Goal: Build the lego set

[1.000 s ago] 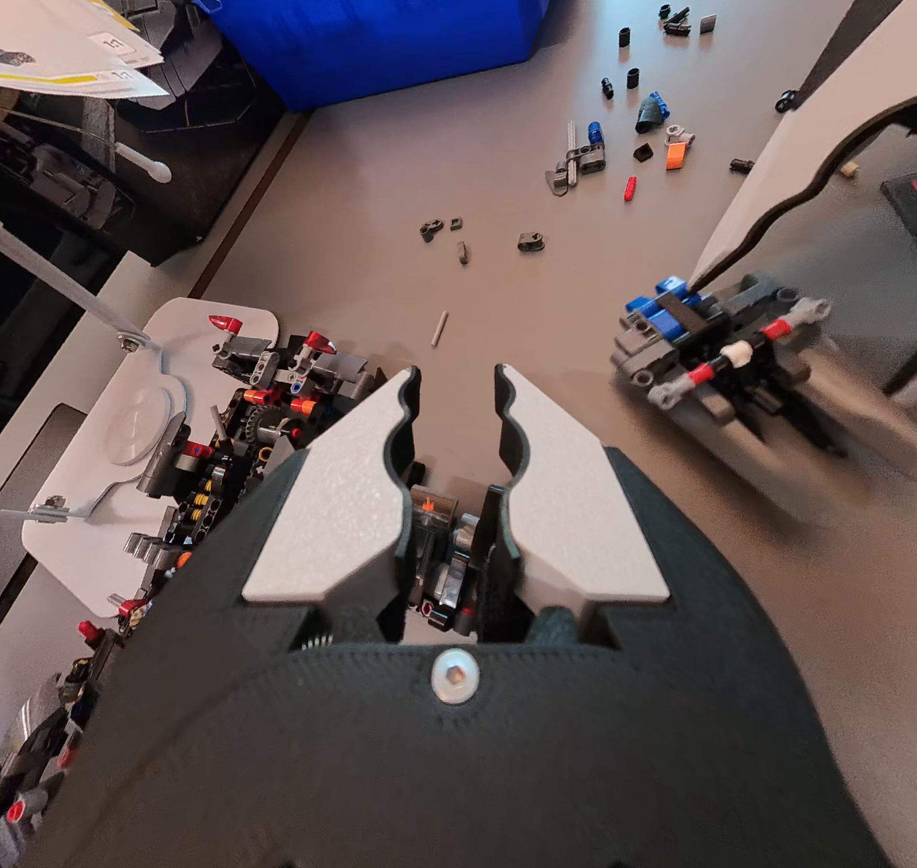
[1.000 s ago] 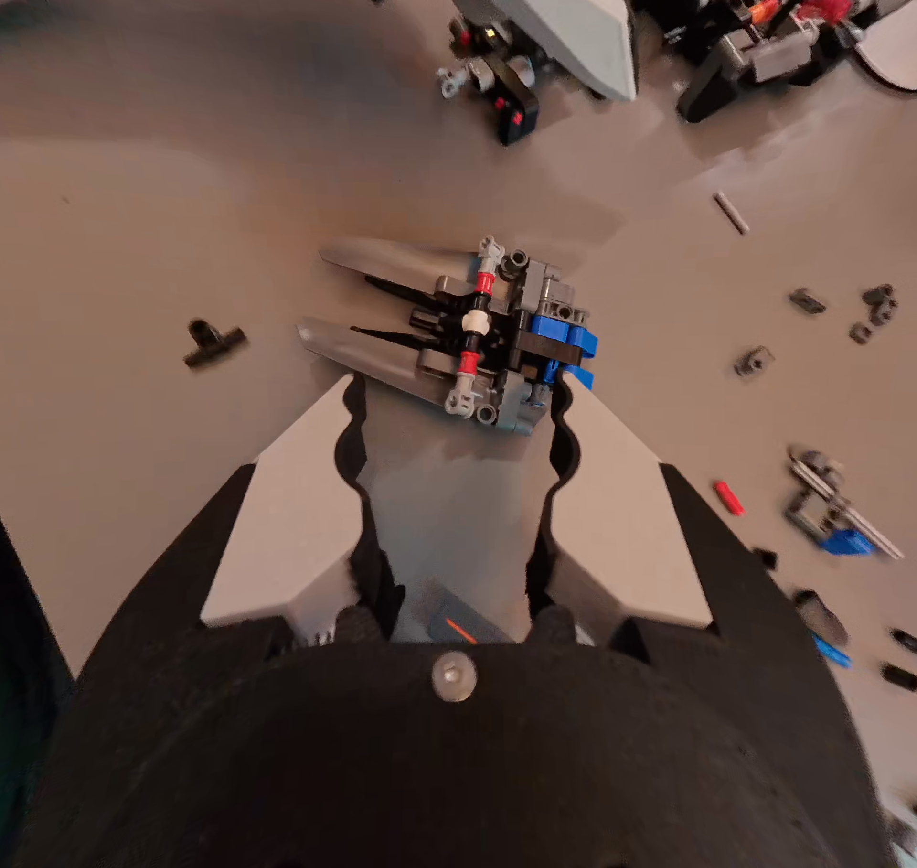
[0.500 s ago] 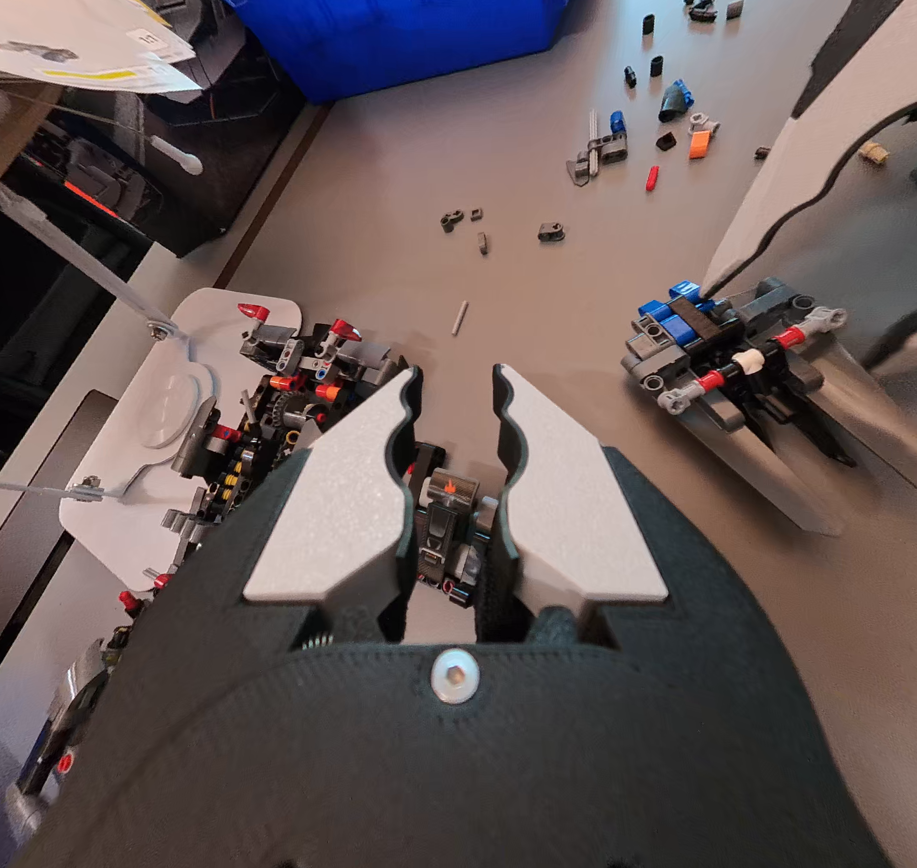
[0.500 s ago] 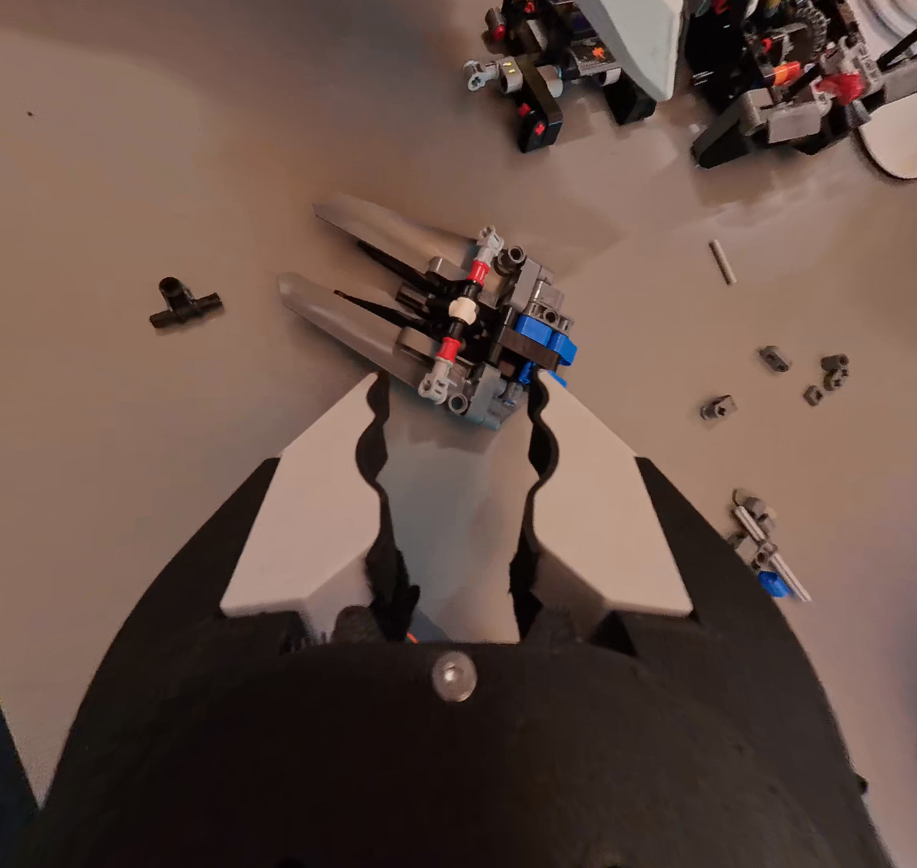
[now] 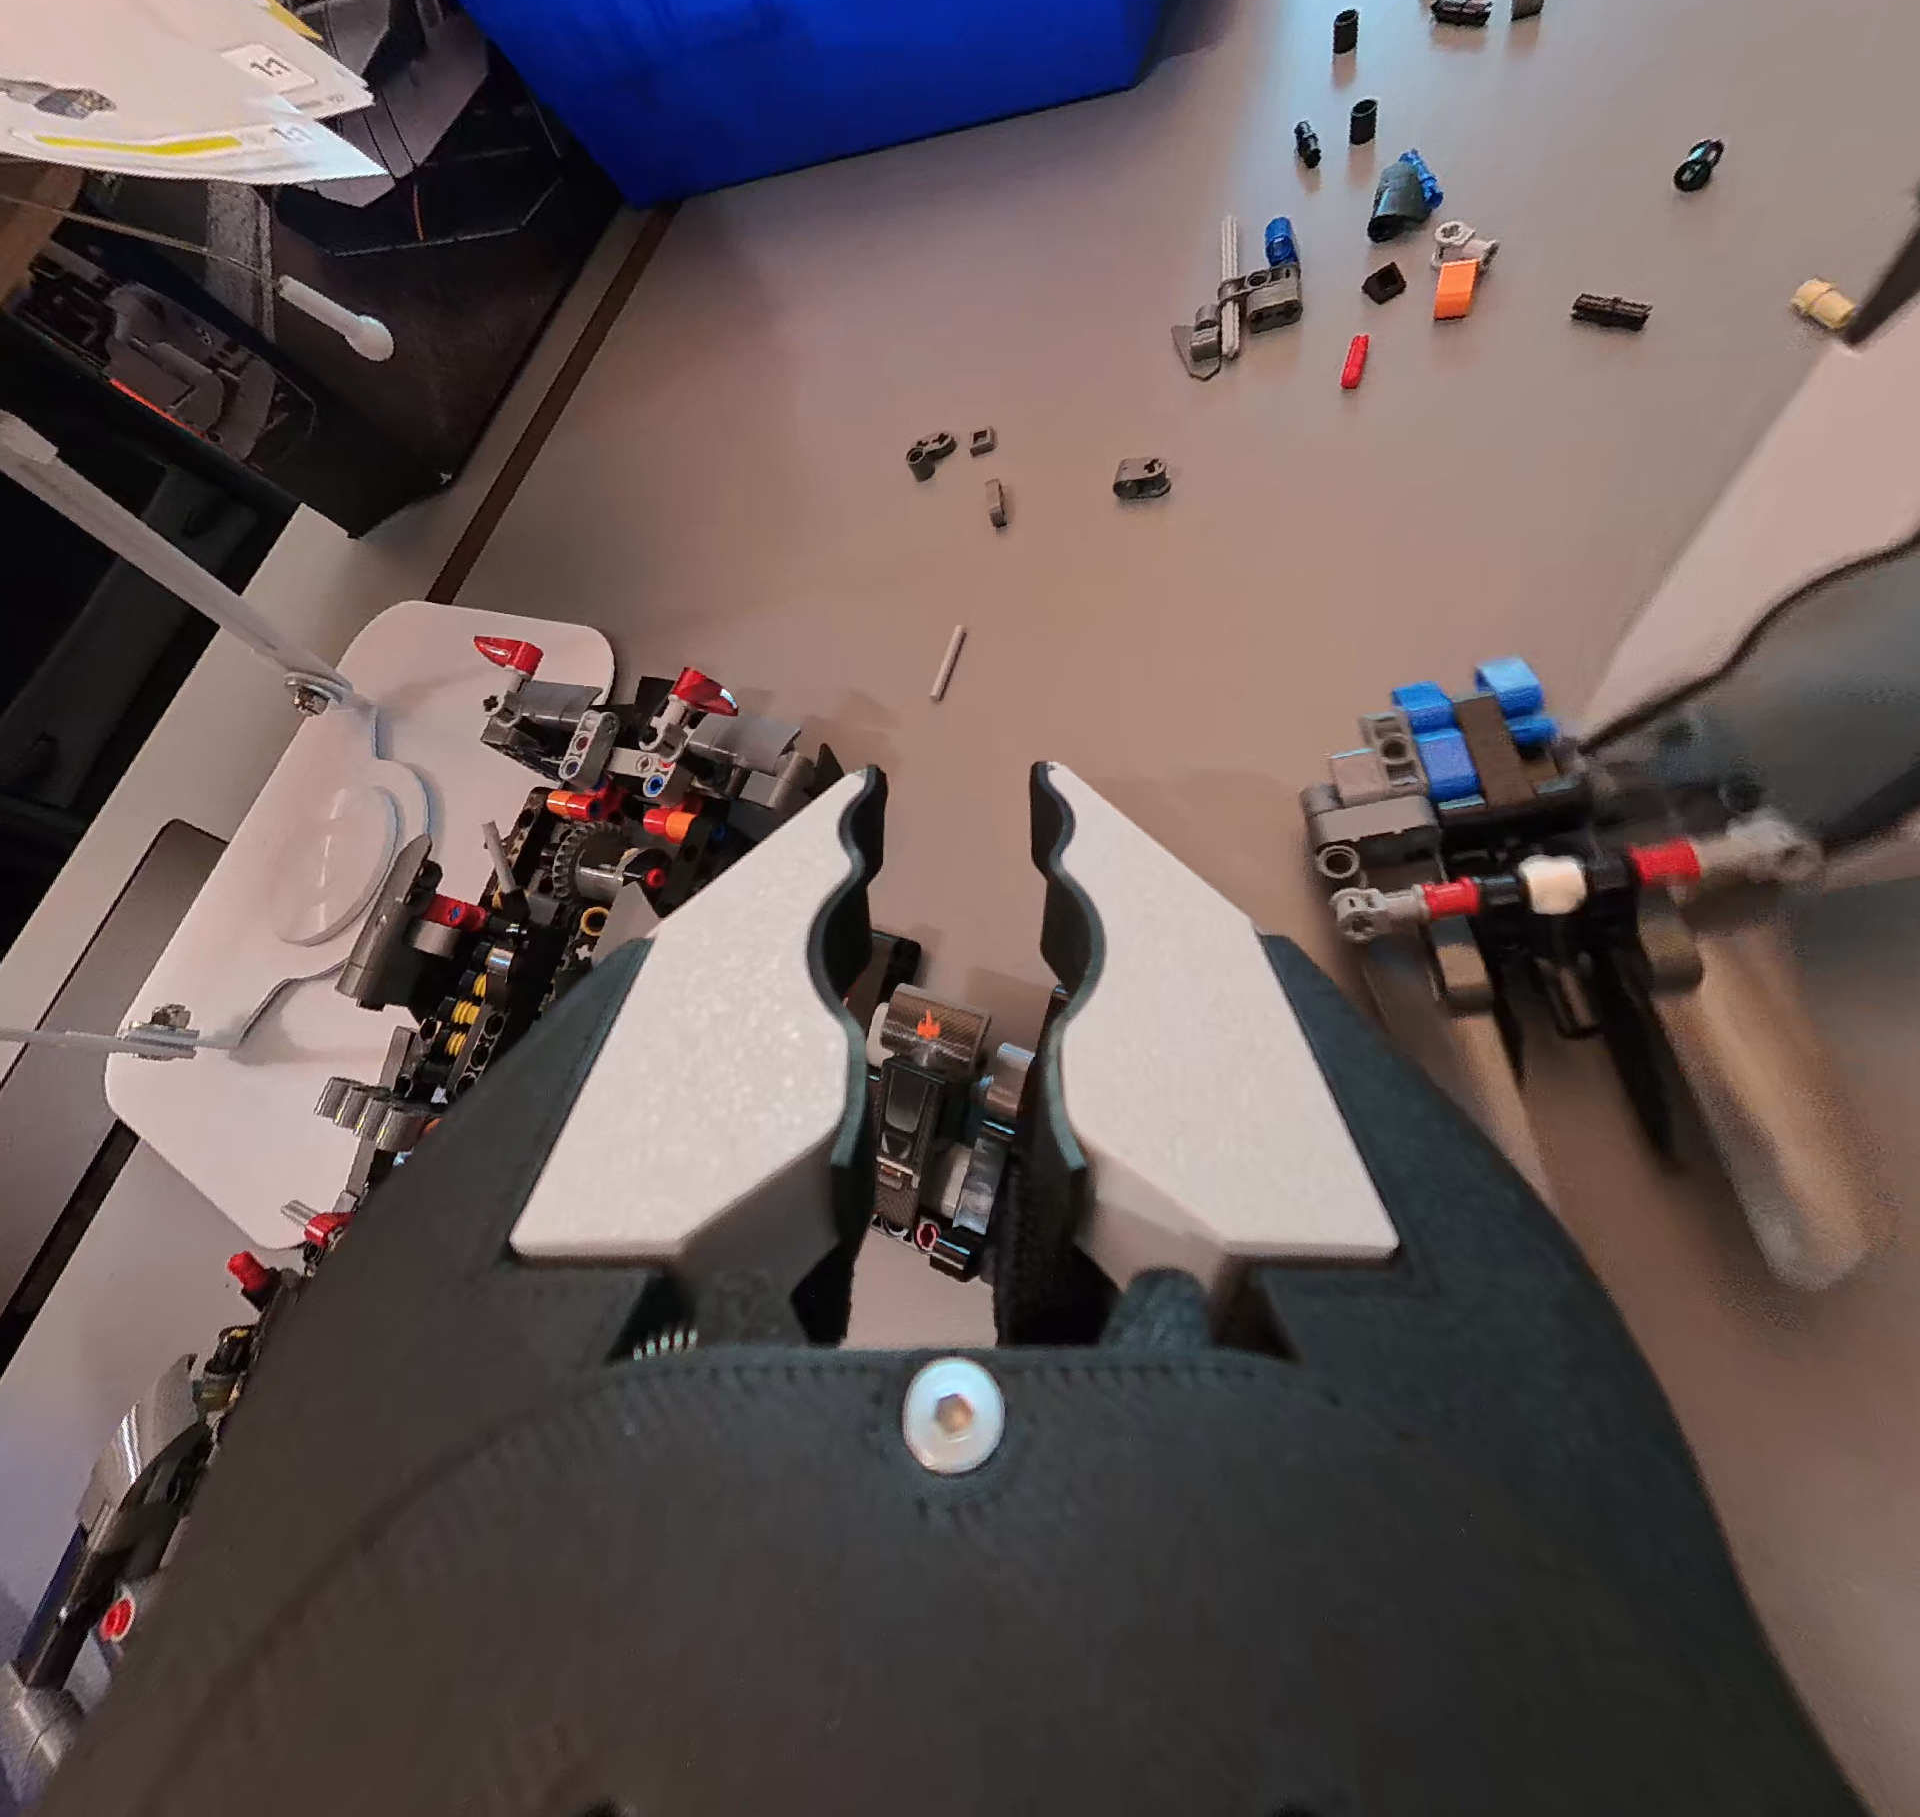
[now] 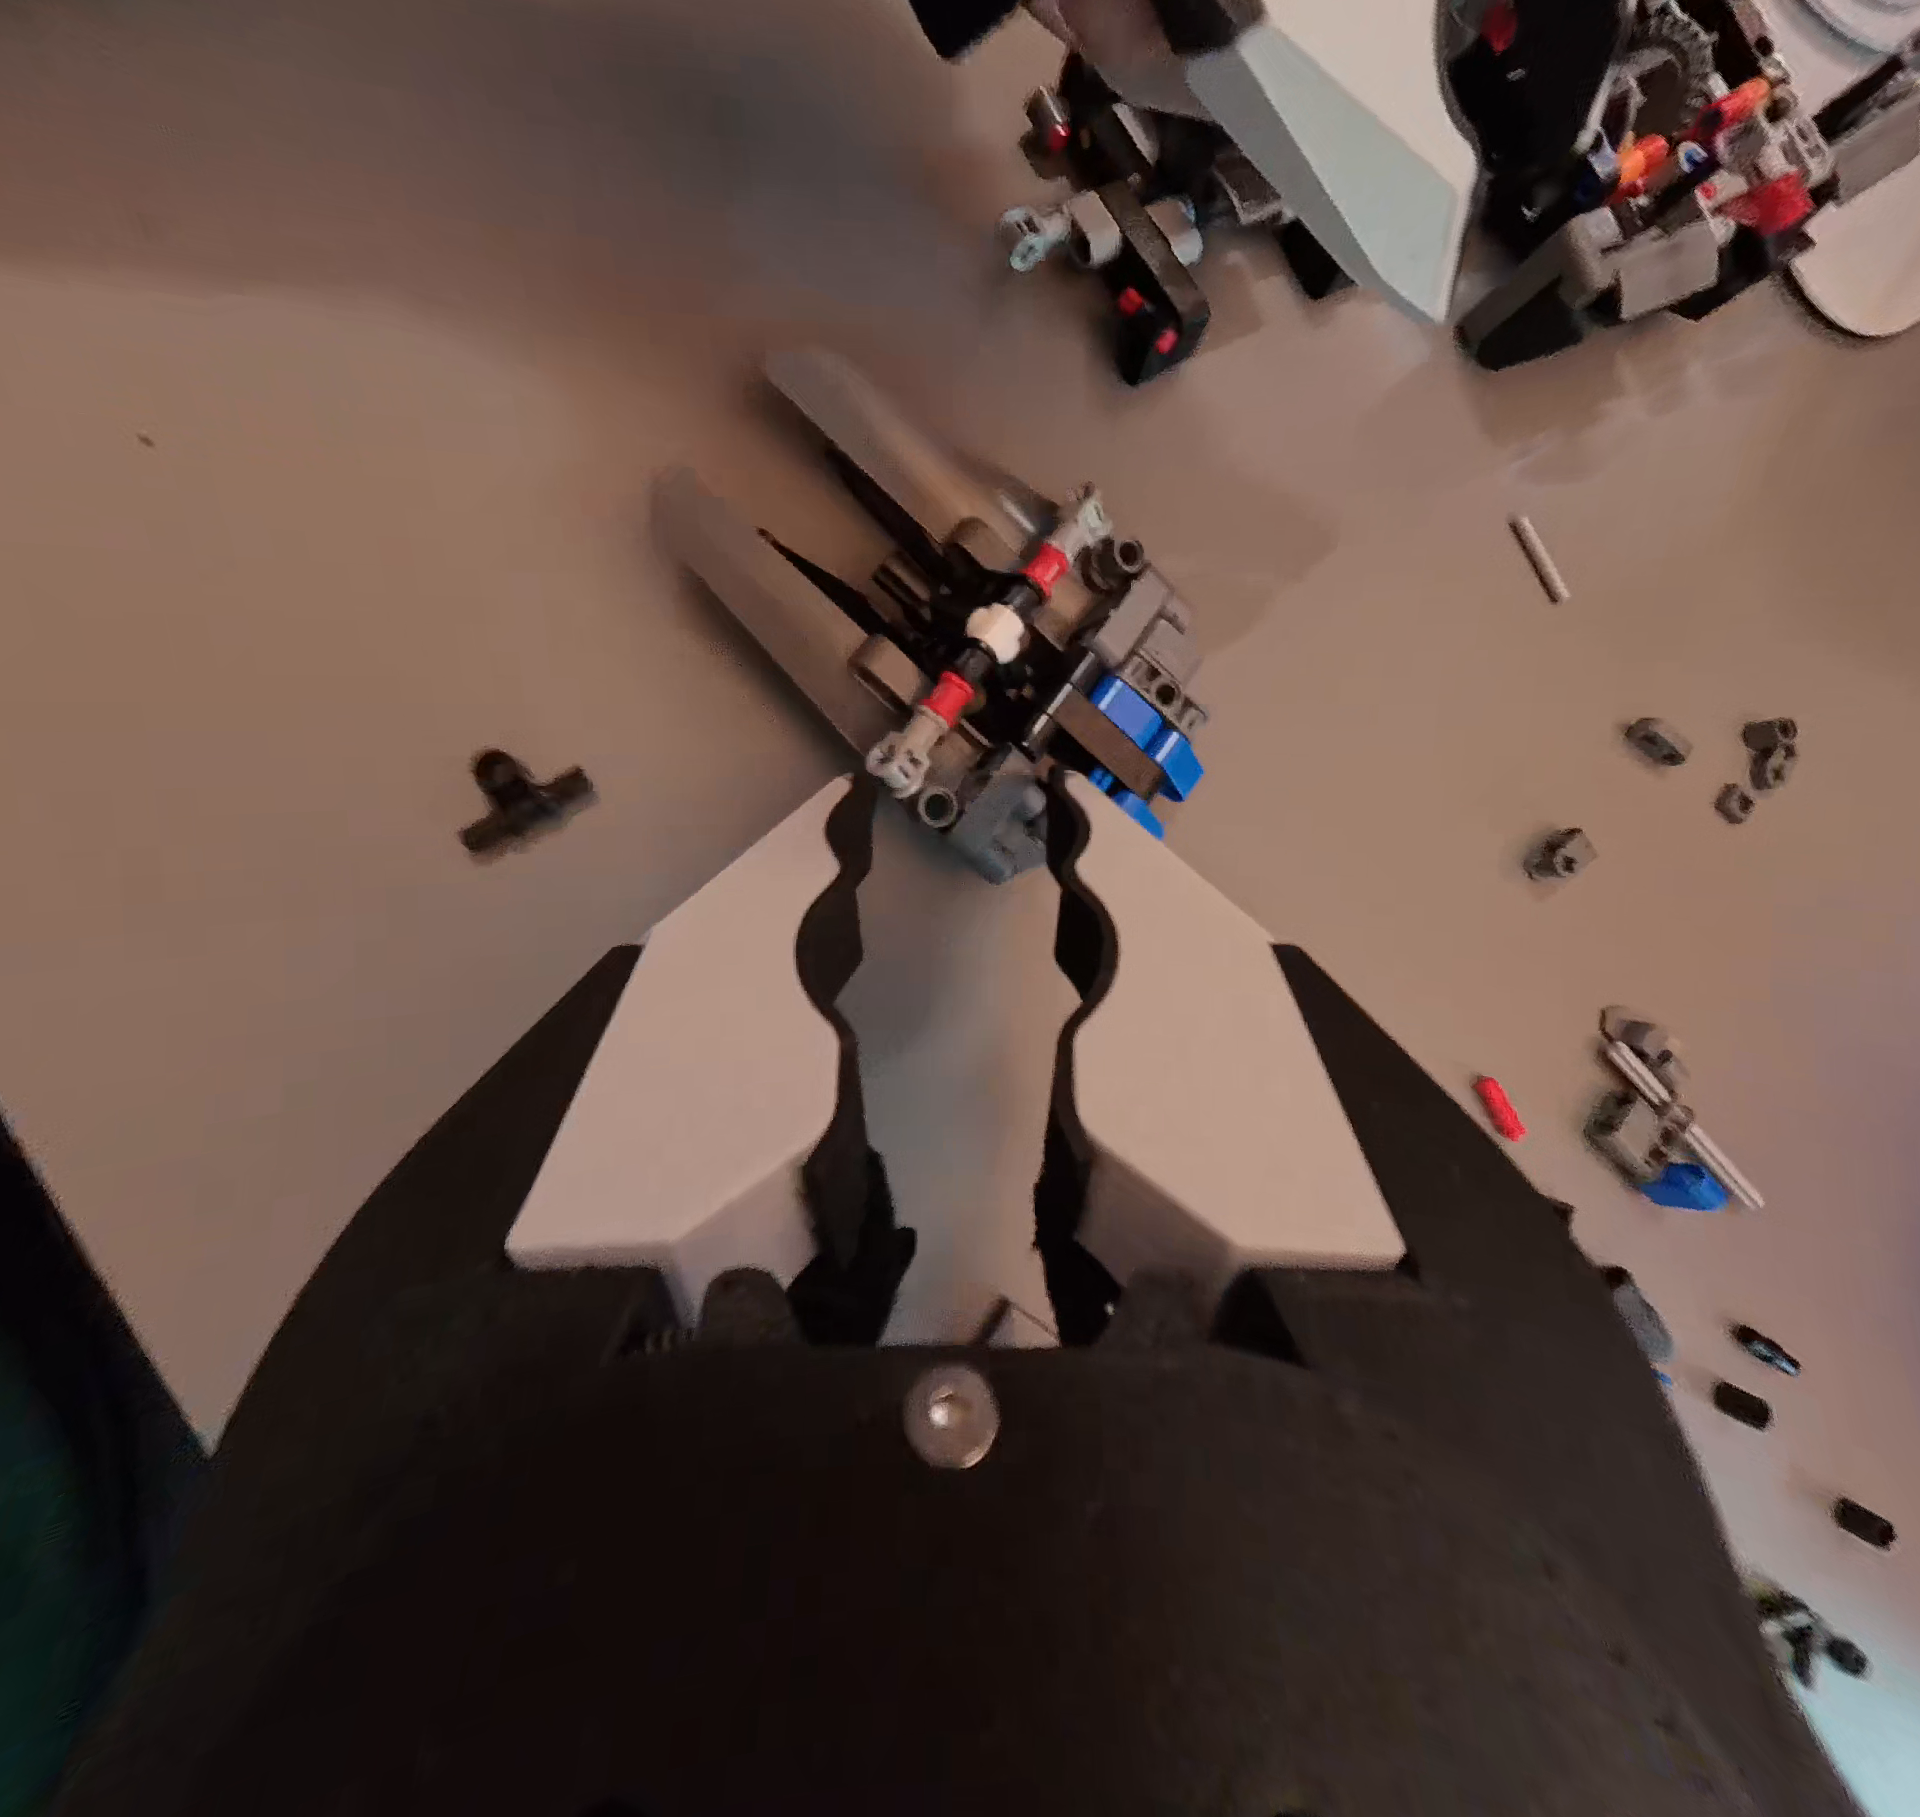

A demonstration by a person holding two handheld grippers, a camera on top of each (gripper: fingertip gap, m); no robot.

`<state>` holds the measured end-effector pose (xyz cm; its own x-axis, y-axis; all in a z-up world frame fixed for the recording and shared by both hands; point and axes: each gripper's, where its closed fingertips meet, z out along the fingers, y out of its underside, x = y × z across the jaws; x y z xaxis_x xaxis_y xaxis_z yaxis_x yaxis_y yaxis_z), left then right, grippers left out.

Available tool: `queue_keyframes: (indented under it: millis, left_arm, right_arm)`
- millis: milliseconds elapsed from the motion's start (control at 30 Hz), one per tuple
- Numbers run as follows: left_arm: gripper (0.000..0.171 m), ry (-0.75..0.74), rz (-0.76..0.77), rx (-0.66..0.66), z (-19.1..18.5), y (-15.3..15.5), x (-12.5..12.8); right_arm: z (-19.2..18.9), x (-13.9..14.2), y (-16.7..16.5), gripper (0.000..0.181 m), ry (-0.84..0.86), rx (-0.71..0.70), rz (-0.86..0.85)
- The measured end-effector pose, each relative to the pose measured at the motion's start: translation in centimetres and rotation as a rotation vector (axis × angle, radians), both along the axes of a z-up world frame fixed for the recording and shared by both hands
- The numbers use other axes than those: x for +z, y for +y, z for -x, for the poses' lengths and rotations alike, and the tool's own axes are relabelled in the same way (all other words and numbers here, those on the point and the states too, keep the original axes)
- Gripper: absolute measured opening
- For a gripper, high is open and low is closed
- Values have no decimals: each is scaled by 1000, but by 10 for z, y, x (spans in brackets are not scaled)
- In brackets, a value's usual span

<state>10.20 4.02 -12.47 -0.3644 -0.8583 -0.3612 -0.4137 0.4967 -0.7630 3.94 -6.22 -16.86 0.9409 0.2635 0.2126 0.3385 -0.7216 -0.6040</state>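
My left gripper (image 5: 956, 780) is closed on a small black and grey lego sub-assembly (image 5: 930, 1092), which sits deep between its pads, low over the table. This sub-assembly also shows in the right wrist view (image 6: 1132, 240) under a left finger (image 6: 1330, 167). My right gripper (image 6: 956, 791) pinches the grey end of a winged assembly (image 6: 987, 624) with blue blocks, a red-and-white axle and two long grey blades. In the left wrist view the winged assembly (image 5: 1475, 832) is blurred. The large dark build (image 5: 582, 832) lies at the left.
The large build rests partly on a white plate (image 5: 312, 832). A blue bin (image 5: 831, 22) stands at the back, with an instruction booklet (image 5: 156, 84) to its left. Several loose small parts (image 5: 1247, 292) lie scattered. A grey axle (image 5: 948, 663) and a black T-piece (image 6: 520, 801) lie apart. From the right gripper's tips to the black T-piece (image 6: 520, 801) is close to 6 cm.
My right gripper has narrowed from wide open onto the winged assembly's grey end, and the assembly has turned on the table. My left gripper keeps the same gap on the small sub-assembly.
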Motion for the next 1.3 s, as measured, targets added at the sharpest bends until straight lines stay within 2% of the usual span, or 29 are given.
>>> queue_keyframes:
  millis: [67, 200, 333, 500, 767, 900, 1000, 1067, 1200, 1300]
  left_arm:
    - [26, 2, 1, 0, 0, 0, 0]
    - [26, 4, -1, 1, 0, 1, -1]
    - [26, -3, 2, 4, 2, 3, 2]
    - [26, -5, 3, 18, 2, 7, 3]
    - [26, -2, 1, 26, 2, 10, 2]
    - [26, 1, -1, 26, 3, 10, 1]
    - [26, 3, -2, 24, 3, 10, 1]
    - [26, 4, -2, 26, 2, 10, 0]
    - [25, 4, 0, 31, 2, 12, -1]
    - [25, 2, 2, 39, 2, 14, -1]
  right_arm:
    - [9, 3, 3, 46, 32, 7, -15]
    - [12, 10, 1, 53, 102, 19, -46]
    - [-3, 21, -7, 53, 176, -2, -103]
    - [-25, 12, -14, 60, 225, -29, -97]
    - [-1, -7, -20, 57, 235, 84, 2]
    - [1, -3, -20, 57, 253, 109, -20]
    - [-6, 6, -14, 69, 287, 118, -69]
    - [-15, 13, -8, 81, 246, 144, -103]
    - [-19, 12, 5, 101, 172, 262, -59]
    - [-15, -1, 11, 100, 141, 368, 29]
